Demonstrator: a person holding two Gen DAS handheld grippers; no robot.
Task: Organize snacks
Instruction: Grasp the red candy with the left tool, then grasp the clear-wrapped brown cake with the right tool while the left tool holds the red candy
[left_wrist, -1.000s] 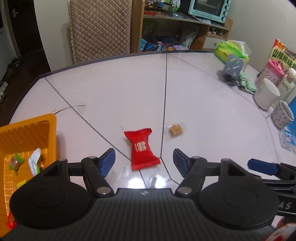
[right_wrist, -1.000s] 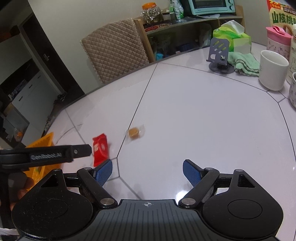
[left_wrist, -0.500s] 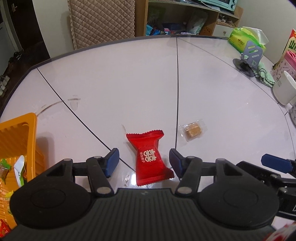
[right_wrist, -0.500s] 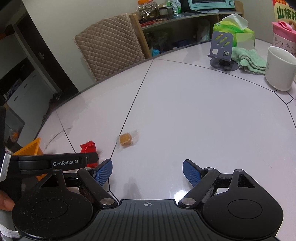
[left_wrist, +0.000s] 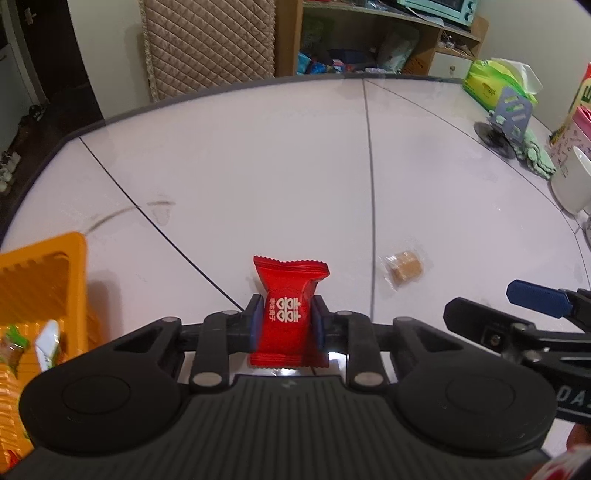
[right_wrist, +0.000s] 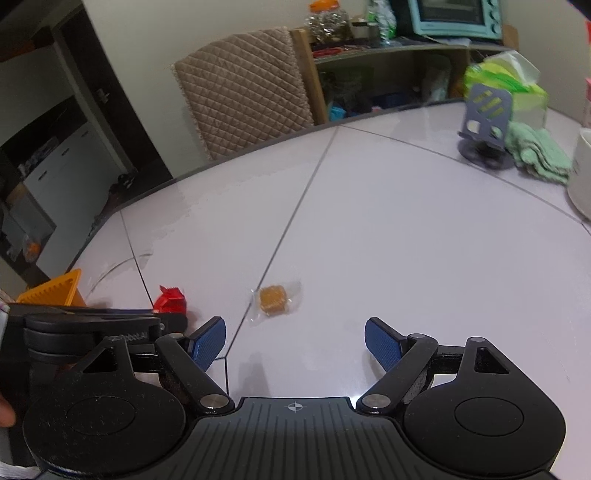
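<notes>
My left gripper (left_wrist: 287, 320) is shut on a red snack packet (left_wrist: 289, 310) with white characters, at the white table's surface. The packet's top also shows in the right wrist view (right_wrist: 170, 297), behind the left gripper's body. A small brown candy in clear wrap (left_wrist: 403, 266) lies to the right of the packet, and sits just ahead of my right gripper (right_wrist: 294, 341), which is open and empty. An orange basket (left_wrist: 40, 273) with several wrapped snacks stands at the left; its corner shows in the right wrist view (right_wrist: 55, 288).
A white mug (left_wrist: 570, 181), a grey phone stand (left_wrist: 508, 116), a green cloth (left_wrist: 535, 160) and a green tissue pack (left_wrist: 495, 79) stand at the table's right side. A quilted chair back (left_wrist: 207, 44) and a shelf are beyond the far edge.
My left gripper moved forward around the red packet and closed on it. My right gripper moved closer to the brown candy and stayed open.
</notes>
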